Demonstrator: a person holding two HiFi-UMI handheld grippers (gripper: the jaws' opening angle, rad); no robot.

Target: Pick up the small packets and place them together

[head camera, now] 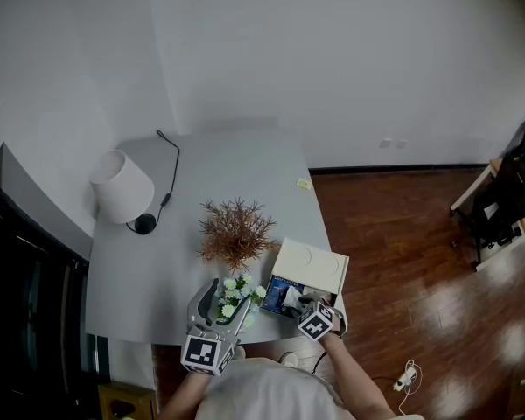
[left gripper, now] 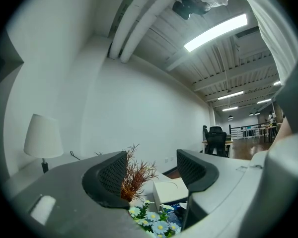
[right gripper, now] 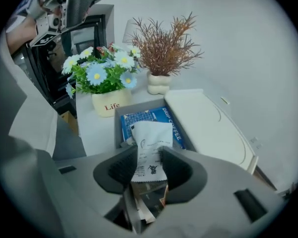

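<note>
In the right gripper view a white small packet [right gripper: 150, 138] stands upright between the pads of my right gripper [right gripper: 148, 163], which is shut on it. Just beyond it, a blue drip coffee packet [right gripper: 161, 118] lies in an open grey box [right gripper: 118, 114]. More packets show dimly below the jaws. In the head view the right gripper [head camera: 304, 304] is at the box's near end, by the table's front edge. My left gripper [head camera: 223, 300] is held above the flowers, open, with nothing between its fingers [left gripper: 114, 175].
The box's cream lid [head camera: 311, 265] lies just right of the box. A pot of blue and white flowers [right gripper: 109, 102], a dried plant [head camera: 236, 233], a white lamp [head camera: 121, 186] with its cable and a small yellow bit [head camera: 304, 183] stand on the grey table [head camera: 219, 173].
</note>
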